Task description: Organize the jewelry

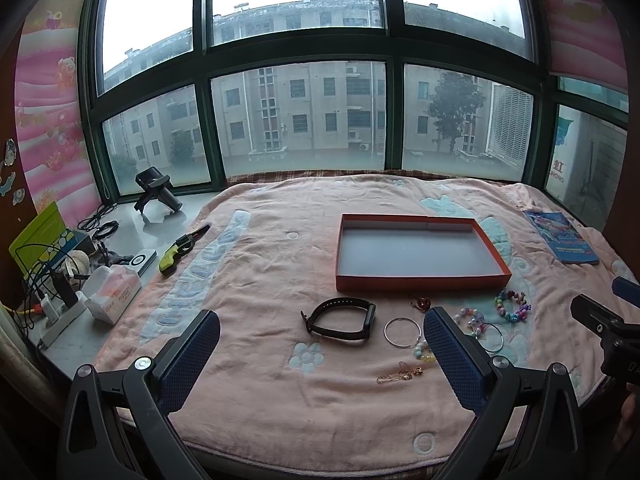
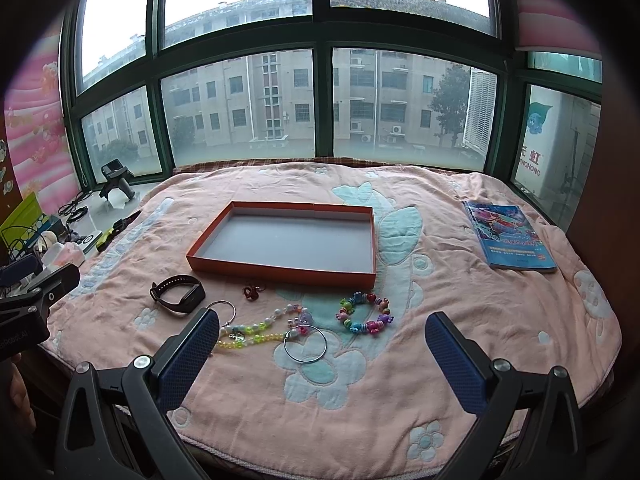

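Both grippers hover above the near edge of a bed covered by a pink blanket (image 2: 460,240). The left gripper (image 1: 320,344) has its jaws spread wide with nothing between them; the right gripper (image 2: 322,344) is likewise spread and holds nothing. An orange tray (image 2: 280,267) lies on the blanket. In front of it lie a black wristband (image 2: 178,294), 2 silver hoops (image 2: 305,344), a pastel bead necklace (image 2: 256,328), a colourful bead bracelet (image 2: 366,314), a small red piece (image 2: 252,292), perhaps a ring, and a thin gold chain (image 1: 398,376). A blue book (image 2: 508,236) lies to the right.
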A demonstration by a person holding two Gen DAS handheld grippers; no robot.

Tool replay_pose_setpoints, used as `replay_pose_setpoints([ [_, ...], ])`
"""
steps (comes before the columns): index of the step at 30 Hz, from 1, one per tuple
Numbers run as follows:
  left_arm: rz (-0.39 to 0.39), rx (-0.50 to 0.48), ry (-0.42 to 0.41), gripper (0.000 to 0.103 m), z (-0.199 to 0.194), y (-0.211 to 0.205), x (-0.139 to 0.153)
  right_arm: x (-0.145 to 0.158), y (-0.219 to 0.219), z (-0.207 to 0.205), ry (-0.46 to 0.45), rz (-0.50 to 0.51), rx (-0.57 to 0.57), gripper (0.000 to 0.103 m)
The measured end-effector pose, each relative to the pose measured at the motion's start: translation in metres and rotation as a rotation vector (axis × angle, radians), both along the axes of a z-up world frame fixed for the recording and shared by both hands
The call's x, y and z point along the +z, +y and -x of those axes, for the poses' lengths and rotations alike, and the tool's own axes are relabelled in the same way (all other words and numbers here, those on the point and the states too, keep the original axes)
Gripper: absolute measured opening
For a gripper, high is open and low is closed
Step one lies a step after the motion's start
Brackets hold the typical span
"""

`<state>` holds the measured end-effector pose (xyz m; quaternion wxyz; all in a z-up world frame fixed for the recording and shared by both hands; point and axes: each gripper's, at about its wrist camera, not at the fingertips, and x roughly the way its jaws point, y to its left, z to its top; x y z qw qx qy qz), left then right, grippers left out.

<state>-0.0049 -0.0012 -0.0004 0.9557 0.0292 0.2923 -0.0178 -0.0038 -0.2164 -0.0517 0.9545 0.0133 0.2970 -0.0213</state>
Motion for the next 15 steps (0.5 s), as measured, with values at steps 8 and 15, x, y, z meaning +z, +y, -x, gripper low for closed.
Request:
replay_pose_setpoints([
  [8, 0.001, 0.005, 0.004, 0.103, 0.0000, 0.0019, -0.0030, -0.0002, -0.0003, -0.0004, 0.002, 0.000, 0.002, 0.103],
  [15, -0.005, 0.008, 0.009, 0.103, -0.0015, 0.0024, -0.0047, -0.0004, 0.0002, -0.0008, 0.003, 0.002, 0.001, 0.103],
])
